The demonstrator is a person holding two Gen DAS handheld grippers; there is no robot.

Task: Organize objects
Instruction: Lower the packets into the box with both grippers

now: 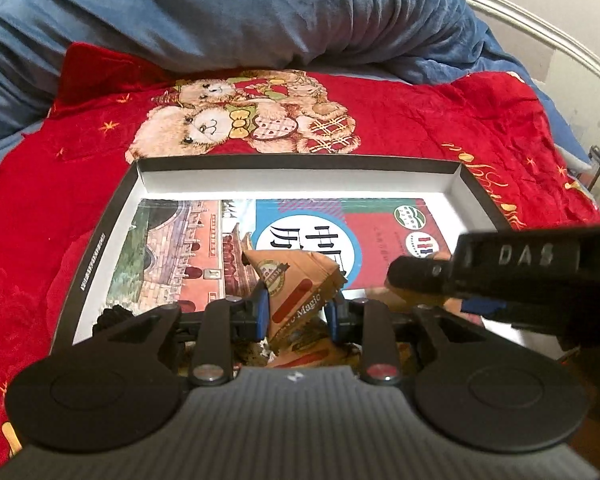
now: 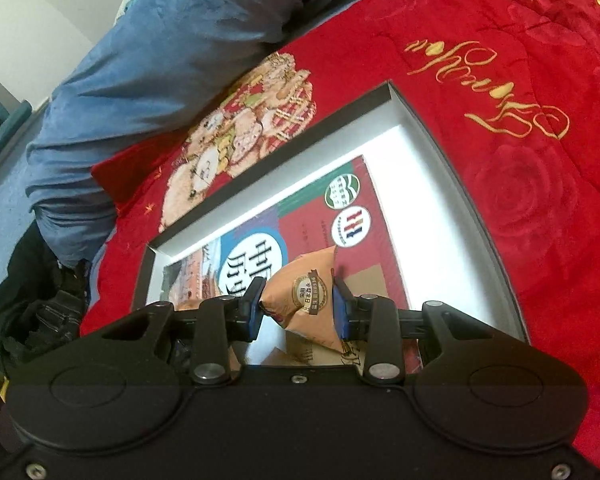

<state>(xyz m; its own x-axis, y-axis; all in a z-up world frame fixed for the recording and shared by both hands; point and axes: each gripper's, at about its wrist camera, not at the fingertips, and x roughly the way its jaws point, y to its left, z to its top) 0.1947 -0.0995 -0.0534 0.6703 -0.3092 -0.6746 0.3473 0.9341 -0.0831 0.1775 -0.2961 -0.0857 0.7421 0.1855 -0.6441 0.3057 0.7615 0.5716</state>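
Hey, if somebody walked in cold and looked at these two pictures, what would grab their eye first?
Probably the bright red blanket with its teddy bear print, spread under a shallow white-lined box. Inside lies a colourful book with big Chinese characters. Over it, the left gripper pinches one tan snack packet and the right gripper pinches another packet.

Left gripper [image 1: 298,312] clamped on an orange snack packet [image 1: 296,284] at lower centre, above a shallow box [image 1: 100,224] holding a book [image 1: 204,248]; right gripper [image 1: 500,268] intruding from the right.
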